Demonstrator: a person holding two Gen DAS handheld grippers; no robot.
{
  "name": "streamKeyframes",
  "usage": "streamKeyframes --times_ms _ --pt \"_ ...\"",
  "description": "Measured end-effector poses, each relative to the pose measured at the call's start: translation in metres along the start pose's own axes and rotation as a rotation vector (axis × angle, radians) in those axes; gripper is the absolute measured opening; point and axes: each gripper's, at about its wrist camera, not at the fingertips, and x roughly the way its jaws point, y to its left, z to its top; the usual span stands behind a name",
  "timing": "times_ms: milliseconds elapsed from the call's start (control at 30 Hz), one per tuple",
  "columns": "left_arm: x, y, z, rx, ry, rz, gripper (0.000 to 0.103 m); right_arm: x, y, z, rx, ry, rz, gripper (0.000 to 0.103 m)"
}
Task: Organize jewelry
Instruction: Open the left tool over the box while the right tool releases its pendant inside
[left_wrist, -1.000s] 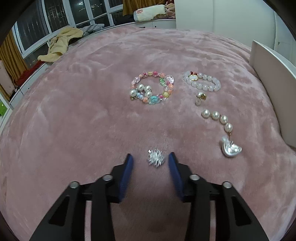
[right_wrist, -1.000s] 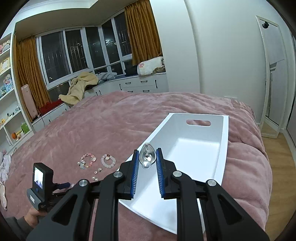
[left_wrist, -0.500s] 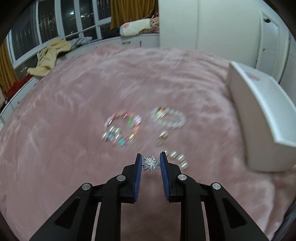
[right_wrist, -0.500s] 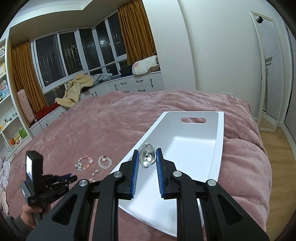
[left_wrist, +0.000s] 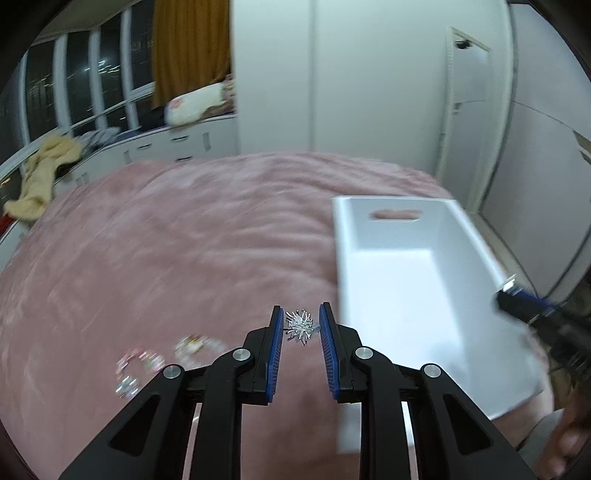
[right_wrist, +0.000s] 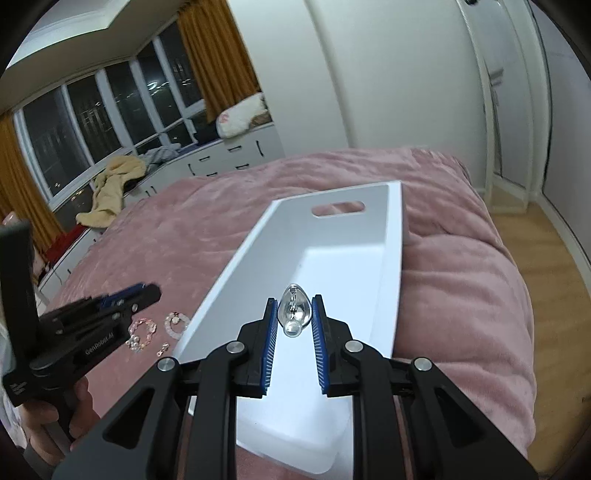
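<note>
My left gripper pinches a spiky silver ornament, my right gripper a teardrop earring; each should release low inside the white tray.

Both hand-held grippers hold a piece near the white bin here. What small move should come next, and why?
Probably open the right hand-held gripper: its silver drop-shaped piece already sits over the white bin, while the left hand-held gripper with the spiky silver piece is still beside the bin.

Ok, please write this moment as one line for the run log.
left gripper: shut on spiky brooch | right gripper: shut on silver earring, over tray | bracelets: on bed
</note>
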Motion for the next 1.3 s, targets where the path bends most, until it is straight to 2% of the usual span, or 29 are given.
streamKeyframes --times_ms 267,333,567,600,633,700,733,767,833,867,933,1000,1067,1167,1300 --pt "0.040 -0.055 0.026 0.068 0.056 -0.110 0.025 0.002 -0.009 -0.002 0.042 0.010 -0.004 0.019" --pt "0.057 -0.064 0.029 0.084 0.074 -0.089 0.027 0.008 -0.008 -0.003 0.039 0.033 -0.011 0.019" --pt "0.097 -0.067 0.022 0.052 0.169 -0.146 0.027 0.029 -0.011 -0.005 0.061 0.097 -0.004 0.020" --pt "0.097 -0.065 0.022 0.041 0.172 -0.155 0.031 0.032 -0.010 -0.006 0.059 0.103 0.004 0.020" --pt "0.096 -0.062 0.022 0.033 0.167 -0.160 0.045 0.032 -0.009 -0.006 0.052 0.103 0.005 0.023" --pt "0.091 -0.059 0.022 0.028 0.151 -0.152 0.059 0.032 -0.004 -0.007 0.031 0.090 0.012 0.040" --pt "0.091 -0.058 0.022 0.026 0.150 -0.160 0.059 0.030 -0.001 -0.007 0.013 0.074 0.008 0.056" --pt "0.089 -0.057 0.022 0.024 0.151 -0.165 0.059 0.028 0.003 -0.007 -0.007 0.058 0.000 0.061" --pt "0.086 -0.054 0.022 0.007 0.155 -0.171 0.060 0.027 0.007 -0.009 -0.026 0.045 -0.006 0.064" --pt "0.084 -0.052 0.023 -0.004 0.152 -0.179 0.061 0.025 0.007 -0.009 -0.028 0.038 -0.007 0.074" --pt "0.076 -0.048 0.024 -0.025 0.134 -0.213 0.076 0.020 0.008 -0.008 -0.028 0.012 -0.008 0.083" --pt "0.062 -0.046 0.028 -0.022 0.084 -0.151 0.092 0.014 0.009 -0.007 -0.034 -0.017 0.003 0.085" --pt "0.051 -0.042 0.032 -0.016 0.055 -0.156 0.093 0.004 0.013 -0.006 -0.053 -0.060 0.002 0.093" --pt "0.036 -0.028 0.038 -0.023 0.034 -0.126 0.093 -0.007 0.019 -0.005 -0.087 -0.107 0.011 0.098" --pt "0.017 0.000 0.038 -0.044 0.006 -0.075 0.093 -0.018 0.029 -0.005 -0.141 -0.154 0.017 0.098"
